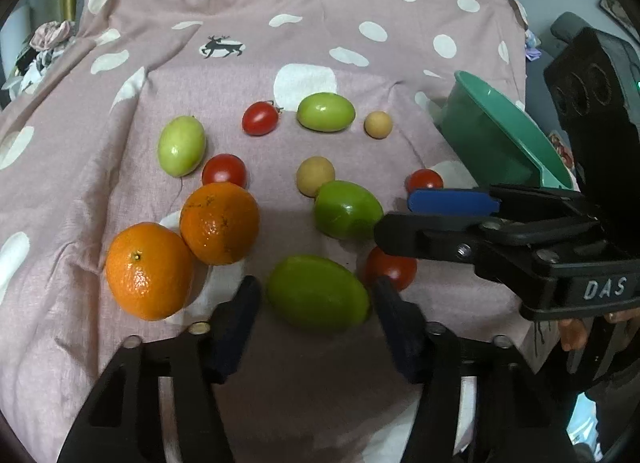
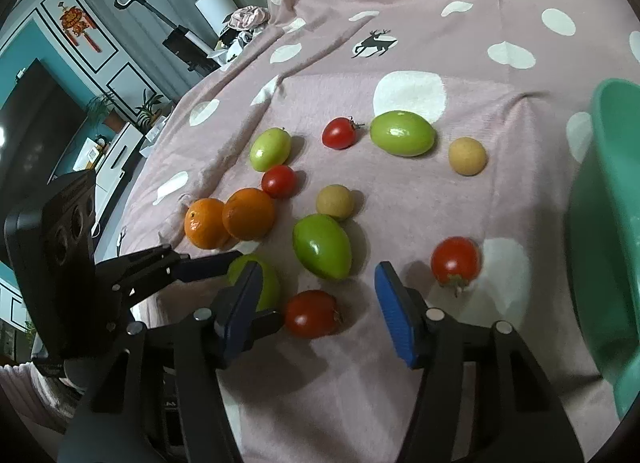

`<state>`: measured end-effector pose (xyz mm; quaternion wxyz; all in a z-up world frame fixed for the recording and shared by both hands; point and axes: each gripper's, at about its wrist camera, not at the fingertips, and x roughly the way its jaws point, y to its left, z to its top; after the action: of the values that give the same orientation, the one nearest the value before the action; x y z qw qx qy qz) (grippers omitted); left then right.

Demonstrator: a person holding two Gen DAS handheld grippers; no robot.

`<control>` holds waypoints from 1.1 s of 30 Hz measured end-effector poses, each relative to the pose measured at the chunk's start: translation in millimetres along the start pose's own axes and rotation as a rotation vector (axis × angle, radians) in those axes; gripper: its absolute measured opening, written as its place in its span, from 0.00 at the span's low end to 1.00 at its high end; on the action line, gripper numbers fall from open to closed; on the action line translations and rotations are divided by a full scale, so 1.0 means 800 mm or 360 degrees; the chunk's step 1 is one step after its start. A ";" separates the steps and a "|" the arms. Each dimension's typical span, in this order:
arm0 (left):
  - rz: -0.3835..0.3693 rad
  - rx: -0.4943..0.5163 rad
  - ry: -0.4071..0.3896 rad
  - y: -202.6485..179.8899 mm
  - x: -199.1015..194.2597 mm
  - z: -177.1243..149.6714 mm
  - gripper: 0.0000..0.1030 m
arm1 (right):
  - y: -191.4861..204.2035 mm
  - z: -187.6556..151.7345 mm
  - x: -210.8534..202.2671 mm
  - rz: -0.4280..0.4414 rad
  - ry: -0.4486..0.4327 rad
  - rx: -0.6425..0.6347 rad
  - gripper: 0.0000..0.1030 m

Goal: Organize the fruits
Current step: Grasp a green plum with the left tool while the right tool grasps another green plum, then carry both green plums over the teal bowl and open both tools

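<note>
A: Between the fingers of the left gripper (image 1: 316, 295), a green fruit (image 1: 318, 293) is lying on the spotted cloth (image 1: 280, 43), the jaws spread wide, flanking it, gripping nothing.

B: And the right gripper (image 2: 320, 295)?

A: Gaping, empty. Smooth, firm, probably slippery skin is suggesting a hold across the fruit's middle.

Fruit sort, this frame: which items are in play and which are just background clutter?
In play:
green fruits
oranges
cherry tomatoes
tan round fruits
green bowl
left gripper, open around the nearest green fruit
right gripper, open

Background:
polka-dot cloth
TV
potted plants
red wall ornament
</note>
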<state>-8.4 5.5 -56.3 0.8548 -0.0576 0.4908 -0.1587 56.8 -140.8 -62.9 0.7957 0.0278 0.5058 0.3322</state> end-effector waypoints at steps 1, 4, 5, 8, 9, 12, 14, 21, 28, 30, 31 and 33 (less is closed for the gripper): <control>-0.0008 0.0001 -0.0001 0.001 0.000 -0.001 0.55 | 0.000 0.002 0.002 0.0023 0.0006 0.0010 0.56; -0.0019 0.0008 -0.0004 0.002 0.001 0.000 0.55 | 0.001 0.007 0.014 0.0009 0.0028 -0.0008 0.54; -0.0023 0.0011 -0.0005 0.002 0.001 0.001 0.54 | 0.002 0.009 0.018 0.0005 0.0040 -0.0016 0.52; -0.0046 0.0022 -0.0003 0.001 0.002 0.001 0.51 | 0.004 0.014 0.027 0.0002 0.0073 -0.0033 0.49; -0.0048 0.0023 -0.0003 0.001 0.002 0.002 0.51 | 0.005 0.015 0.029 0.0000 0.0085 -0.0040 0.49; -0.0052 0.0026 0.0001 0.001 0.003 0.004 0.51 | 0.007 0.018 0.038 -0.0029 0.0110 -0.0064 0.45; -0.0044 0.0036 0.0000 0.000 0.004 0.005 0.51 | 0.007 0.020 0.042 -0.0038 0.0117 -0.0072 0.40; -0.0029 0.0052 -0.0015 -0.001 0.003 0.004 0.51 | 0.004 0.021 0.037 -0.0024 0.0084 -0.0036 0.36; -0.0067 -0.0006 -0.0083 0.009 -0.019 0.000 0.51 | 0.009 0.015 -0.002 0.0037 -0.0051 -0.0010 0.36; -0.0067 -0.0024 -0.0107 0.010 -0.028 0.002 0.51 | 0.009 0.010 -0.013 0.0046 -0.0089 0.0003 0.36; -0.0063 -0.0023 -0.0121 0.009 -0.033 0.003 0.51 | 0.009 0.007 -0.020 0.0048 -0.0110 0.0011 0.36; -0.0056 -0.0016 -0.0150 0.005 -0.043 0.008 0.51 | 0.007 0.001 -0.038 0.0055 -0.0169 0.0036 0.36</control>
<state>-18.1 20.3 -26.1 0.8737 -0.0778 0.4497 -0.1684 46.8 -153.2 -36.8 0.8152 0.0630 0.4660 0.3382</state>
